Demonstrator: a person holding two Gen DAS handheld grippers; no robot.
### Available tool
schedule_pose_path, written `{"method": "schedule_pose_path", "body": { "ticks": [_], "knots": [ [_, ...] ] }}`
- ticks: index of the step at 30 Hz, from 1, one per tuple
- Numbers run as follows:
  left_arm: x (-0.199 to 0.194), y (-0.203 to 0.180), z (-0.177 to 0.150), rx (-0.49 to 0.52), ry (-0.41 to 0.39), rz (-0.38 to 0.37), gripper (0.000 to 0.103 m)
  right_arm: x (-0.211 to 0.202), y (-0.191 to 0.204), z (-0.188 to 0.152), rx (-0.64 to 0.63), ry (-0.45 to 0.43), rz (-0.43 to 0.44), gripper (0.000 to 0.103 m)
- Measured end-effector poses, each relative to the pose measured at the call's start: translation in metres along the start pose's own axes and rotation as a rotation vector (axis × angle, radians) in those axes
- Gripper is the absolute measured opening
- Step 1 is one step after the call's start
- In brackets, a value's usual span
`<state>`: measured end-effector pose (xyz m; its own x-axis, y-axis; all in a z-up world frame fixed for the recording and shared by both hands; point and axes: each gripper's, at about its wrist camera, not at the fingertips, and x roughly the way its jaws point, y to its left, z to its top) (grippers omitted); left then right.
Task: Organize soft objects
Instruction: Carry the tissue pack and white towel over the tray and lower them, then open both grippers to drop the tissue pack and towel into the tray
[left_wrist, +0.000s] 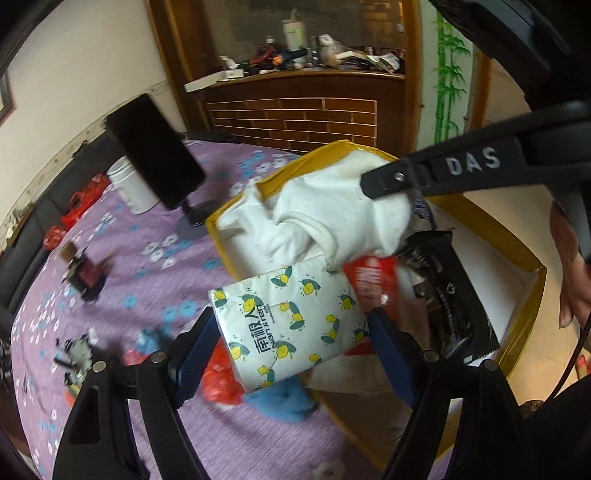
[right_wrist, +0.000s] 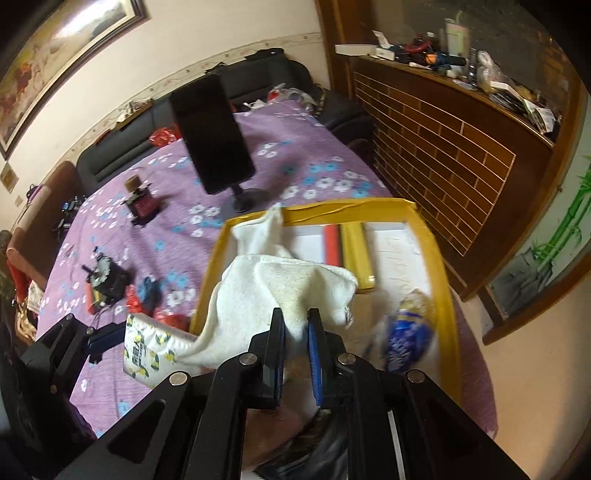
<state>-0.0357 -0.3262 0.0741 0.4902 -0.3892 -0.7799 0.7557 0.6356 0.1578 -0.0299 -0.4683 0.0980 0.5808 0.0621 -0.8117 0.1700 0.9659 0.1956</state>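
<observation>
My left gripper (left_wrist: 291, 326) is shut on a white tissue pack (left_wrist: 288, 317) printed with lemons, and holds it over the near left edge of the yellow box (left_wrist: 532, 280). My right gripper (right_wrist: 296, 320) is shut on a white towel (right_wrist: 273, 280), which hangs bunched over the box (right_wrist: 441, 266). In the left wrist view the towel (left_wrist: 332, 206) hangs from the right gripper's fingers (left_wrist: 388, 181), just above the tissue pack. In the right wrist view the tissue pack (right_wrist: 147, 350) shows at lower left, partly under the towel.
Inside the box lie a black packet (left_wrist: 450, 306), a red packet (left_wrist: 369, 280), a blue wrapped item (right_wrist: 406, 339) and a yellow bar (right_wrist: 356, 254). A phone on a stand (right_wrist: 214, 140), a white jar (left_wrist: 133, 188), a blue cloth (left_wrist: 288, 402) and small gadgets sit on the purple floral cloth (right_wrist: 295, 147).
</observation>
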Motion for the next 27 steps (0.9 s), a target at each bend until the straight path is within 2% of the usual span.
{"method": "schedule_pose_path", "body": {
  "ticks": [14,27],
  "knots": [
    [0.025,-0.037,0.024,0.097,-0.019,-0.023,0.081,0.038,-0.033,0.02,0.006,0.023,-0.075,0.013],
    [0.029,-0.062,0.022,0.199,-0.037,-0.017,0.081,0.065,-0.038,0.022,-0.016,0.07,-0.106,0.013]
  ]
}}
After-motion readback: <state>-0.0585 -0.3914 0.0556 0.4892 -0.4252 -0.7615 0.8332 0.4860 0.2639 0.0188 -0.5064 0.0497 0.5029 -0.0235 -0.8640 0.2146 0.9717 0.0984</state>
